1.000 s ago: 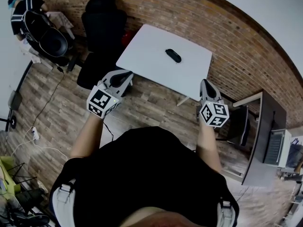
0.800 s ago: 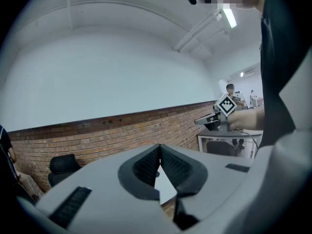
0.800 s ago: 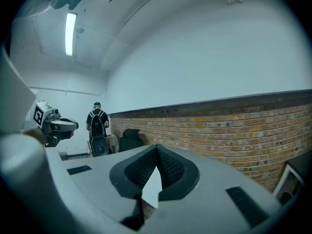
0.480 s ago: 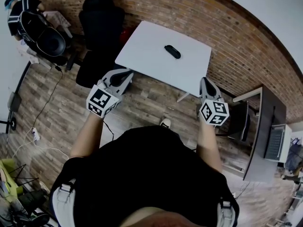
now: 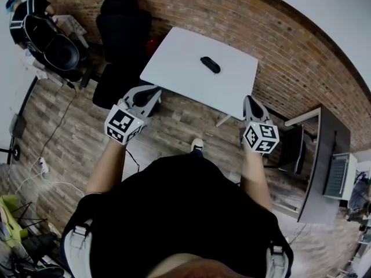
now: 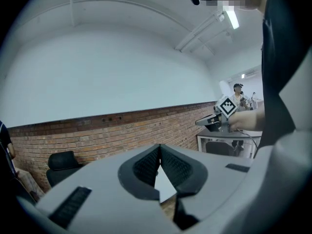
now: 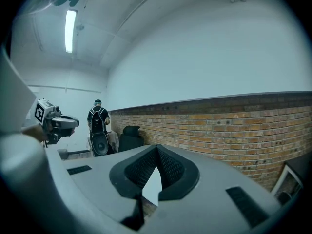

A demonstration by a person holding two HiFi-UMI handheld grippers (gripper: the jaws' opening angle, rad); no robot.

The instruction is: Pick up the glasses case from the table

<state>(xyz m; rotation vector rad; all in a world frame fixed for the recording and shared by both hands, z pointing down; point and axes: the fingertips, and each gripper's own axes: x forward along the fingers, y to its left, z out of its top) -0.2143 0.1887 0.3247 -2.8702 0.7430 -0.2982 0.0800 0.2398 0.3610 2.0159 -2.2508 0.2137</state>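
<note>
The glasses case (image 5: 210, 65), small, dark and oval, lies on the white table (image 5: 174, 68) toward its far right part. Both grippers hang in the air short of the table's near edge, well apart from the case. My left gripper (image 5: 155, 90) is near the table's left corner, and its pads meet at the tips (image 6: 159, 147) with nothing between them. My right gripper (image 5: 249, 100) sits off the right corner, its jaws likewise shut and empty (image 7: 156, 147). A sliver of the white tabletop (image 6: 163, 186) shows below the left jaws.
A black office chair (image 5: 122, 22) stands left of the table by the brick wall. A dark desk (image 5: 324, 155) with a laptop (image 5: 336, 175) is at the right. A person with a backpack (image 5: 35, 16) stands far left. Cables (image 5: 43, 167) lie on the wooden floor.
Both grippers have stayed where they were, still shut. The table and case have slid slightly up-left in the view, and a shoe now shows on the floor between my arms.
</note>
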